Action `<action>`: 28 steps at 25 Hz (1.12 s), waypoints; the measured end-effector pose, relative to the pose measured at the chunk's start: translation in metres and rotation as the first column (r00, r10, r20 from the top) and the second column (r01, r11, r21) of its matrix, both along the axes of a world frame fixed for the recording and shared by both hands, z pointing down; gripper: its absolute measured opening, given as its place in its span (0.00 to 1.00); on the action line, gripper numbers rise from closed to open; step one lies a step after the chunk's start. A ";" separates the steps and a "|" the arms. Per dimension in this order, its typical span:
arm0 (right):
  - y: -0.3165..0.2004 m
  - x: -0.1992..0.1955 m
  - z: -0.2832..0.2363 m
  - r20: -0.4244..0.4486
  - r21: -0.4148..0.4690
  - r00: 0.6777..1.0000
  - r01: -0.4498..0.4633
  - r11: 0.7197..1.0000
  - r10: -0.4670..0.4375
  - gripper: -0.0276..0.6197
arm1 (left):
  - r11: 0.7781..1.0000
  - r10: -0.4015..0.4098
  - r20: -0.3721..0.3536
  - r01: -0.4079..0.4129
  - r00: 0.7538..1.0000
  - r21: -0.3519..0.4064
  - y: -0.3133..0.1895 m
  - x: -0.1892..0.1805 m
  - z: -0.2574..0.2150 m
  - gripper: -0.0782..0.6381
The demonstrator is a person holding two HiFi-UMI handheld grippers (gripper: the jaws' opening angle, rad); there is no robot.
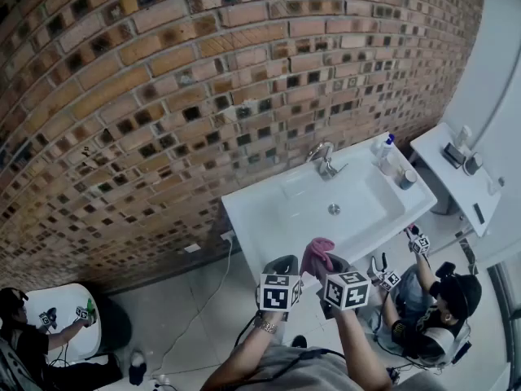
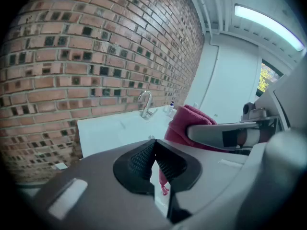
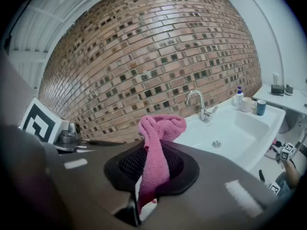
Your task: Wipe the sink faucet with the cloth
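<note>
The cloth [image 3: 156,147], a pink towel, is pinched in the right gripper [image 3: 152,164]: the jaws are pressed onto its middle, a bunched fold stands above them and a loose tail hangs below. In the head view the cloth [image 1: 316,255] is held in the air just off the front edge of the sink [image 1: 252,218], well apart from the faucet [image 1: 324,160]. The faucet stands at the middle of the sink's back edge, against the brick wall [image 1: 203,72], and nothing touches it. The left gripper [image 2: 153,162] hangs just beside the right gripper [image 1: 326,263], its jaws pressed together at the tips with nothing between them; the pink seen past them is the cloth in the other gripper. A bottle [image 1: 384,147] and a cup [image 1: 407,177] stand at the sink's back right corner. As far as the pictures show, the cloth is picked up and ready, but the wiping has not begun: the cloth must be carried over the basin to the faucet and rubbed along its spout and base.
</note>
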State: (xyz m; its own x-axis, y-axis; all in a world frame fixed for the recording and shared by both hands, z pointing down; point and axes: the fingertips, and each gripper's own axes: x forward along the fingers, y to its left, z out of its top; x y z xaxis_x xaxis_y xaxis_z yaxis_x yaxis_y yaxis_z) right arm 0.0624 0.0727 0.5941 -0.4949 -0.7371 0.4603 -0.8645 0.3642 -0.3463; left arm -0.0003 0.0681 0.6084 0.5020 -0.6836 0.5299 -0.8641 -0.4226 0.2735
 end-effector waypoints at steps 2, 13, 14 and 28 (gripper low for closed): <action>-0.034 -0.010 -0.006 0.011 0.007 1.000 -0.026 1.000 0.026 0.11 | 1.000 -0.011 -0.001 0.011 1.000 0.028 -0.034 -0.020 -0.013 0.13; -0.149 -0.037 0.007 0.082 -0.120 0.993 -0.071 0.990 0.081 0.11 | 0.995 -0.054 0.039 0.051 0.998 0.083 -0.138 -0.077 -0.036 0.13; -0.165 -0.032 0.008 0.067 -0.114 0.993 -0.090 0.989 0.099 0.11 | 0.994 -0.062 0.054 0.057 0.997 0.092 -0.146 -0.081 -0.037 0.13; -0.367 0.044 0.053 -0.068 -0.099 0.981 -0.188 0.977 0.182 0.12 | 0.995 -0.064 0.101 0.056 0.993 0.083 -0.227 -0.064 -0.042 0.13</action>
